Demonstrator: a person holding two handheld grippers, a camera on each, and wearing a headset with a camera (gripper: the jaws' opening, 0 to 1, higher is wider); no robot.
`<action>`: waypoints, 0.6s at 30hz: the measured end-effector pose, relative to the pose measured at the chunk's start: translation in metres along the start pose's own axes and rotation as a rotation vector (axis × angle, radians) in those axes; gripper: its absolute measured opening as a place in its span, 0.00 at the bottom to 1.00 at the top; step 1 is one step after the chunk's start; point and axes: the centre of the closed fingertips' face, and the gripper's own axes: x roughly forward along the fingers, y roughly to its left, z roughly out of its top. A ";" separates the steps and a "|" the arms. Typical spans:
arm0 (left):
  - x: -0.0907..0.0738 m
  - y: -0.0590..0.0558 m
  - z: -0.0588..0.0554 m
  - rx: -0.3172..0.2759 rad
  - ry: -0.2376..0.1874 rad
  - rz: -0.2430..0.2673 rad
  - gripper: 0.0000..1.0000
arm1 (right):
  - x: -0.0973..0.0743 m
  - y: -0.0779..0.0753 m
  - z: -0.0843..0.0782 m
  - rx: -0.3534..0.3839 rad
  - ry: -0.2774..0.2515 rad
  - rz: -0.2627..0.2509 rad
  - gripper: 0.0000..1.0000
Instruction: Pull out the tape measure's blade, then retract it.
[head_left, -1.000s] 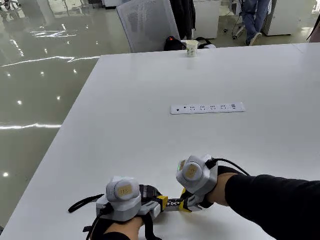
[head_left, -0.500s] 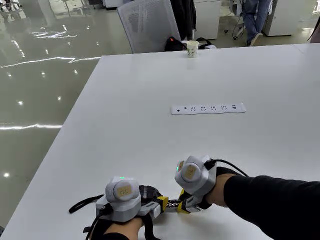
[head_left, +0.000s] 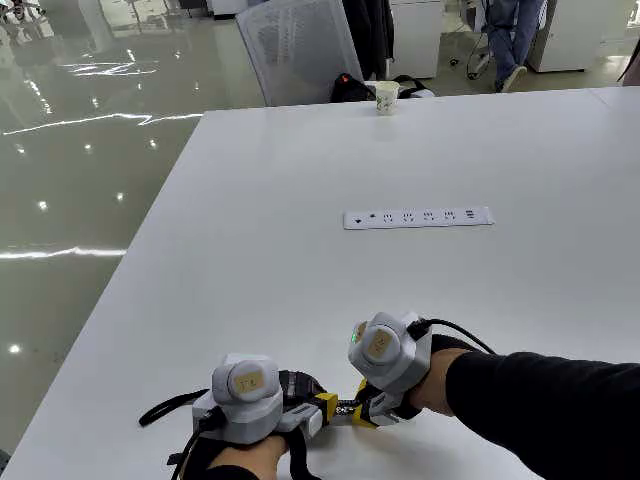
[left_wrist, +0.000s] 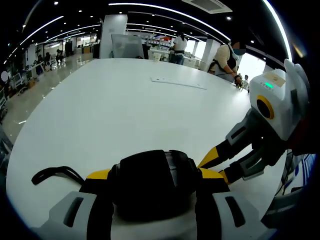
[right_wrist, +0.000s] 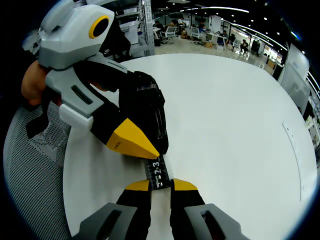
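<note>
Tape measure (right_wrist: 145, 112): rounded black case with ribbed sides, lying on the table near its front left corner.
Blade (right_wrist: 156, 172): flat, narrow dark strip with pale printed numbers; a short stretch runs from the case to the right tongs.
Left gripper (left_wrist: 152, 175): grey body, black jaws with yellow tips, clamped on either side of the case.
Right gripper (right_wrist: 160, 186): same build, jaws pinched together on the blade's end.
Strap (head_left: 165, 405): thin black loop on the table, left of the case.
Table (head_left: 300, 200): smooth white top; left edge near the left gripper, wide bare surface ahead and to the right.
Power strip (head_left: 418, 216): long, flat, white, well apart, mid-table.
Paper cup (head_left: 385, 97): at the far edge.
Floor (head_left: 80, 150): glossy, past the left edge.
</note>
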 end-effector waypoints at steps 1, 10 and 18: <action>0.000 0.000 0.000 0.000 0.000 0.000 0.62 | 0.000 0.000 0.000 -0.003 0.000 0.000 0.11; 0.001 0.000 0.000 -0.001 0.001 -0.002 0.62 | 0.002 -0.001 0.003 -0.009 -0.007 -0.004 0.11; 0.000 0.000 0.001 -0.002 0.000 -0.003 0.62 | 0.003 0.000 0.007 -0.009 -0.014 -0.003 0.11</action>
